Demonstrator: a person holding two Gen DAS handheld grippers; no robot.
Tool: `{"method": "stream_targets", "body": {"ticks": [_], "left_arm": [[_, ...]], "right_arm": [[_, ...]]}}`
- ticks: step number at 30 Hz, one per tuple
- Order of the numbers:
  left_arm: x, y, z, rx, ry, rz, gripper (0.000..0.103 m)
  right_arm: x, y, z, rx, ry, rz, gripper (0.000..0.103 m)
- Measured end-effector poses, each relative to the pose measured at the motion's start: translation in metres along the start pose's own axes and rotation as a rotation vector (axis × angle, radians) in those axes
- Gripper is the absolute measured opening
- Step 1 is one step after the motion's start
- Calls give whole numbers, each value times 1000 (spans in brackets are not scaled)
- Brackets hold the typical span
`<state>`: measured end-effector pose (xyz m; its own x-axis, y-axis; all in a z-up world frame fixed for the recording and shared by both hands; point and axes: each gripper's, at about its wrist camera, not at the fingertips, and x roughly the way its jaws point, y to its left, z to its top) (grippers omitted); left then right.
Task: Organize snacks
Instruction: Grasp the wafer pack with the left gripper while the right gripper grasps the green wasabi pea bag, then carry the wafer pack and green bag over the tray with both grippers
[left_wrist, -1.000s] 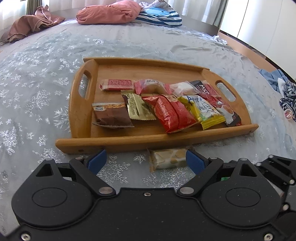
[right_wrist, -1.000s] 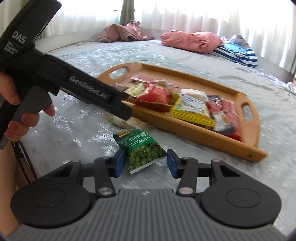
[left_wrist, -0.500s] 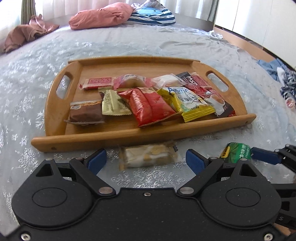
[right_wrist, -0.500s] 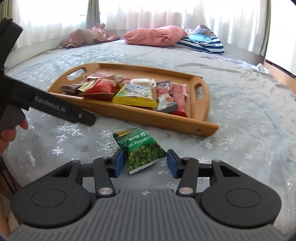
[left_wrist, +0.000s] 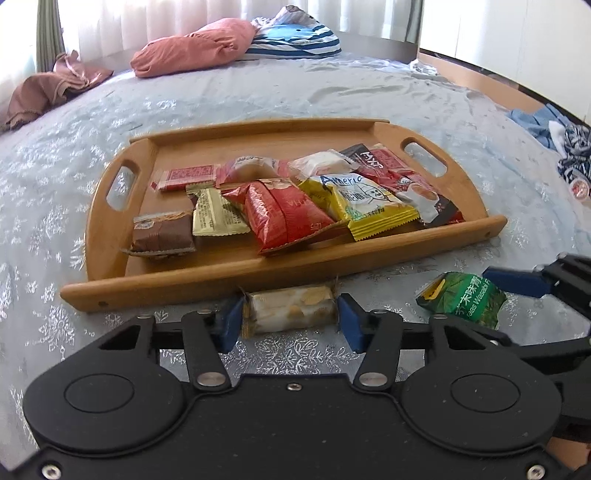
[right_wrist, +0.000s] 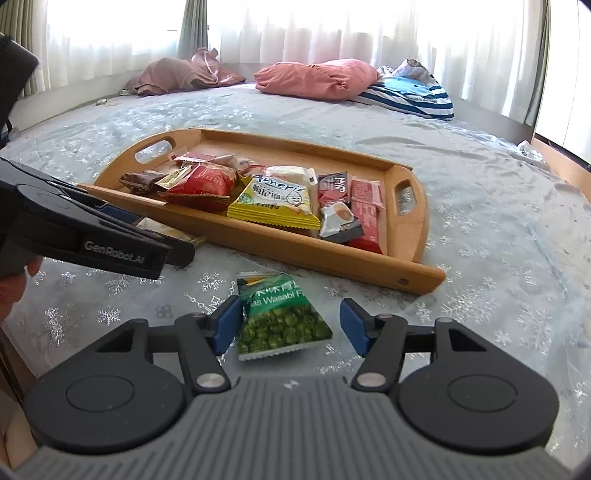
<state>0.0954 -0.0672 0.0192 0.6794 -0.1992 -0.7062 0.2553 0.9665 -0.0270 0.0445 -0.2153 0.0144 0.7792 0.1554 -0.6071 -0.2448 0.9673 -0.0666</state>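
A pale nougat bar (left_wrist: 291, 314) lies on the bed cover just in front of the wooden tray (left_wrist: 258, 280). My left gripper (left_wrist: 290, 321) is closing on it, and both blue pads touch the wrapper's ends. The tray holds several snack packets. A green wasabi pea packet (right_wrist: 280, 317) lies flat on the cover between the opening jaws of my right gripper (right_wrist: 291, 325); the left pad touches its edge, the right pad stands apart. In the left wrist view the green packet (left_wrist: 461, 301) shows at right with a right finger (left_wrist: 517, 282) beside it. The left gripper (right_wrist: 110, 240) half hides the bar (right_wrist: 162, 229).
The tray (right_wrist: 295, 243) sits mid-bed on a grey snowflake cover (left_wrist: 332, 92). A pink pillow (left_wrist: 192, 48), a striped pillow (left_wrist: 295, 40) and a brown cloth (left_wrist: 48, 88) lie at the far side. Clothes (left_wrist: 561, 136) lie at the bed's right edge.
My left jaws have closed from wide apart onto the nougat bar's ends. My right jaws have spread, and the right pad has drawn away from the green packet.
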Motion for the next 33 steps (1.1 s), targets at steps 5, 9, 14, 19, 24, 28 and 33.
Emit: {"method": "stream_targets", "body": {"ticks": [5,9,14,19,24,28,33], "left_arm": [[-8,6,-1,-10,-5,-8,50],[-19,9,-2,-5,-21,-12,50],[-31,14,-1,-11,-46,-13,50],[-44,18,5,-16,-76,-20,50],[-55,22,14,-23,-106,-23,50],[-60,26,22,-27,-130,-11,50],[-58,32,36,-37,-143,8,50]], "right_arm": [[3,5,0,-5,-3,12,49],[-1,9,0,-10,-16,-12,40],[-7,5,1,17,-36,-27,39],[-14,0,7,47,-61,-35,39],[-20,-2,15,60,-86,-45,39],[-19,-5,23,90,-95,-48,39],[-15,-6,34,100,-109,-67,39]]}}
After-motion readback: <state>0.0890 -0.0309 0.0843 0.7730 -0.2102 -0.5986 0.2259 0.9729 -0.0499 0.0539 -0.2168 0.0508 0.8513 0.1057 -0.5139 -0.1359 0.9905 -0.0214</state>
